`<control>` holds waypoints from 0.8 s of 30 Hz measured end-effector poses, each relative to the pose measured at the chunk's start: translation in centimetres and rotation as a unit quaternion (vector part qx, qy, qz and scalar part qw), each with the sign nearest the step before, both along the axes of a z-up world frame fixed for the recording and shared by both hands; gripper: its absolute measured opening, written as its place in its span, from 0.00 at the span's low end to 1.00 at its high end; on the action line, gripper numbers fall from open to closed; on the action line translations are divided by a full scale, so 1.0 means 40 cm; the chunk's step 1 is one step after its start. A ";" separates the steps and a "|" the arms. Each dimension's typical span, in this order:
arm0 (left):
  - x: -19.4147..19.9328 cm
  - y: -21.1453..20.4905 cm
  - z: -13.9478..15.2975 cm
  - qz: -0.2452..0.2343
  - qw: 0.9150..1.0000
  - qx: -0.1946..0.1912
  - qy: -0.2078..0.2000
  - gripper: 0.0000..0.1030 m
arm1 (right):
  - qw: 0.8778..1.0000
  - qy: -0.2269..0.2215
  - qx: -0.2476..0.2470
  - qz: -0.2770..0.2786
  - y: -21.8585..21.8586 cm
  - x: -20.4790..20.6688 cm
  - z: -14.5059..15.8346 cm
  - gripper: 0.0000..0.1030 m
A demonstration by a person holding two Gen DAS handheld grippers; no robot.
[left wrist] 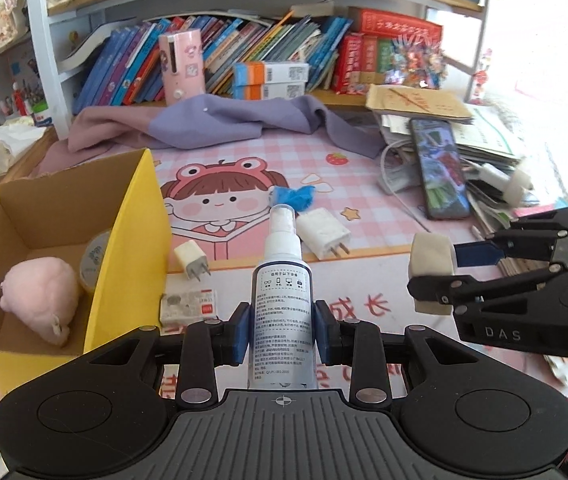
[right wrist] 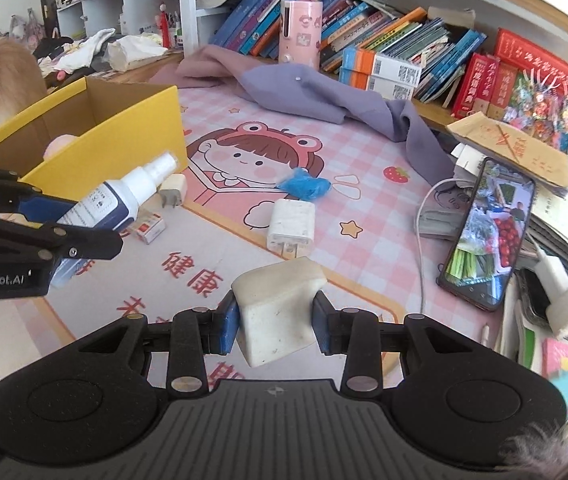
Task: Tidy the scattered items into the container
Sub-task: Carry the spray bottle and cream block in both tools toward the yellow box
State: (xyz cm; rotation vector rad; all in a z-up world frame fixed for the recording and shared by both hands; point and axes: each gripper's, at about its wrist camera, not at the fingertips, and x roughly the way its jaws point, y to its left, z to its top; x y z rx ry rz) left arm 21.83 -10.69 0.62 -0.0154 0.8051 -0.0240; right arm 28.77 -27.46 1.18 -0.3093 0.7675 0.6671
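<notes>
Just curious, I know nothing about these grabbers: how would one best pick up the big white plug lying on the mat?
The big white plug lies flat, prongs toward the camera. Probably come from above and close the fingers across its two long smooth sides, mid-body, clear of the prongs.

Both wrist views sit close above the pink cartoon-printed desk mat (left wrist: 364, 184) (right wrist: 364, 208), facing the bookshelf; each apparently catches the yellow cardboard box (left wrist: 139, 216) (right wrist: 123, 140).
</notes>
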 end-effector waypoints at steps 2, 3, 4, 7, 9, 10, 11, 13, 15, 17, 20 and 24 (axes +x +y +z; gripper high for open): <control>-0.021 0.003 0.001 -0.008 1.000 -0.003 -0.008 0.30 | 1.000 -0.004 -0.002 -0.009 0.003 -0.025 0.006 0.34; -0.031 0.006 0.002 -0.013 1.000 -0.003 -0.011 0.30 | 1.000 -0.006 -0.004 -0.013 0.006 -0.038 0.009 0.34; -0.042 0.009 0.004 -0.018 1.000 -0.003 -0.015 0.30 | 1.000 -0.007 -0.005 -0.017 0.010 -0.051 0.011 0.34; -0.078 0.023 0.010 -0.031 0.999 -0.006 -0.024 0.30 | 0.999 -0.012 -0.007 -0.031 0.024 -0.095 0.018 0.34; -0.103 0.038 0.012 -0.037 0.999 -0.009 -0.028 0.30 | 0.999 -0.013 -0.007 -0.040 0.034 -0.128 0.022 0.34; -0.117 0.046 0.013 -0.040 0.999 -0.010 -0.030 0.30 | 0.999 -0.014 -0.008 -0.045 0.039 -0.146 0.024 0.34; -0.131 0.054 0.014 -0.042 0.999 -0.011 -0.031 0.30 | 0.999 -0.015 -0.008 -0.050 0.045 -0.163 0.026 0.34; -0.161 0.070 0.015 -0.048 0.998 -0.015 -0.032 0.30 | 0.998 -0.016 -0.009 -0.058 0.057 -0.202 0.029 0.34; -0.194 0.083 0.017 -0.053 0.998 -0.017 -0.033 0.30 | 0.998 -0.016 -0.011 -0.064 0.071 -0.239 0.030 0.33; -0.223 0.099 0.018 -0.056 0.998 -0.020 -0.032 0.30 | 0.998 -0.014 -0.012 -0.068 0.084 -0.277 0.028 0.33; -0.271 0.126 0.013 -0.061 0.998 -0.024 -0.026 0.30 | 0.997 -0.011 -0.013 -0.072 0.105 -0.334 0.025 0.33; -0.336 0.156 0.002 -0.068 0.997 -0.026 -0.017 0.30 | 0.997 -0.005 -0.013 -0.076 0.137 -0.403 0.015 0.33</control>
